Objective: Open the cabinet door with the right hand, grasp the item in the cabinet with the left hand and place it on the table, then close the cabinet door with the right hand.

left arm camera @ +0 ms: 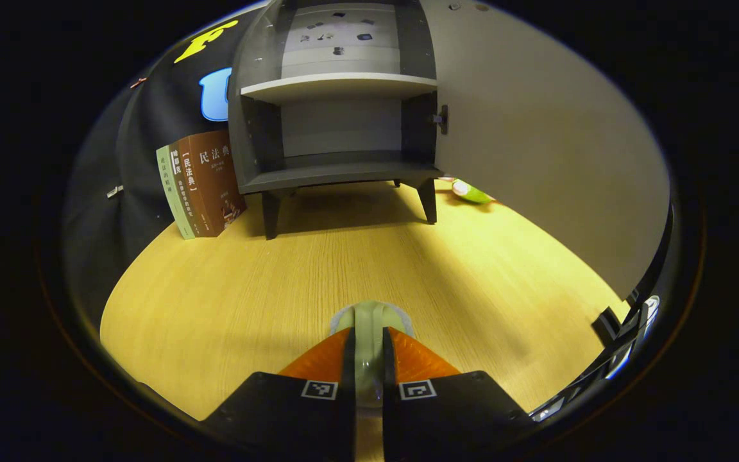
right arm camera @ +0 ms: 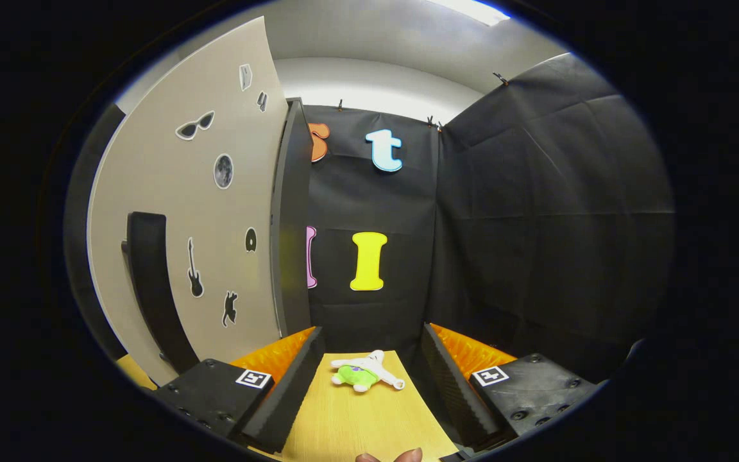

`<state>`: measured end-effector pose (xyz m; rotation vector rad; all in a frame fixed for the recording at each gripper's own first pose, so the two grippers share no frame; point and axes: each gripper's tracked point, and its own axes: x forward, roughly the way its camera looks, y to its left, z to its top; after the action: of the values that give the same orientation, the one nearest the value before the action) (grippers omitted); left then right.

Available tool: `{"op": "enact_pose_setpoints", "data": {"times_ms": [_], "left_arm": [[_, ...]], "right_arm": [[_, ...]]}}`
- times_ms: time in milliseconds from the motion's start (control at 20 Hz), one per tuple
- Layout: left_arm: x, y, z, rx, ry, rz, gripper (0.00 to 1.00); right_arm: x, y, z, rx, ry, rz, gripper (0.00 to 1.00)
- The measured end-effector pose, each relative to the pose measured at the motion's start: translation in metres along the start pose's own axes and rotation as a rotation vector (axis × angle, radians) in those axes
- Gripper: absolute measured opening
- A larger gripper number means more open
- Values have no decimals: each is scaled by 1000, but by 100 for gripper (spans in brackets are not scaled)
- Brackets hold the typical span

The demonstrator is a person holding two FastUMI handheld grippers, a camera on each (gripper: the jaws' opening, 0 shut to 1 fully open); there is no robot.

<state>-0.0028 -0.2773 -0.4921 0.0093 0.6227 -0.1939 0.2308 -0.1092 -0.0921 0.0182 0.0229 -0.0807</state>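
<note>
The left gripper is clamped on a pale item low over the table, well short of the open cabinet, so placing is in hand & release comes next, w/ the right gripper spread wide beside the door, 1 closing push left.

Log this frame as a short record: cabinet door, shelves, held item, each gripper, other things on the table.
cabinet door: pale door of the dark grey cabinet swung open
shelves: both bare
held item: pale translucent round-ended object, low over the wooden table
left gripper: shut on the object
right gripper: open, beside the door's outer face
other things: green and white plush toy; upright books left of the cabinet
</note>
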Motion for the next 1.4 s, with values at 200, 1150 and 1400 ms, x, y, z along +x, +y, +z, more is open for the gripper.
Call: {"op": "enact_pose_setpoints", "data": {"times_ms": [200,1150,1400], "left_arm": [[6,-7,-10,-19,13,3,22],[-87,34,103,-28,-164,-43,95],[-152,107,183,-97,-291,20,95]], "right_arm": [[1,2,-1,-10,6,12,98],[-5,22,14,-27,-13,-7,98],[-15,39,22,-22,-17,-17,98]]}}
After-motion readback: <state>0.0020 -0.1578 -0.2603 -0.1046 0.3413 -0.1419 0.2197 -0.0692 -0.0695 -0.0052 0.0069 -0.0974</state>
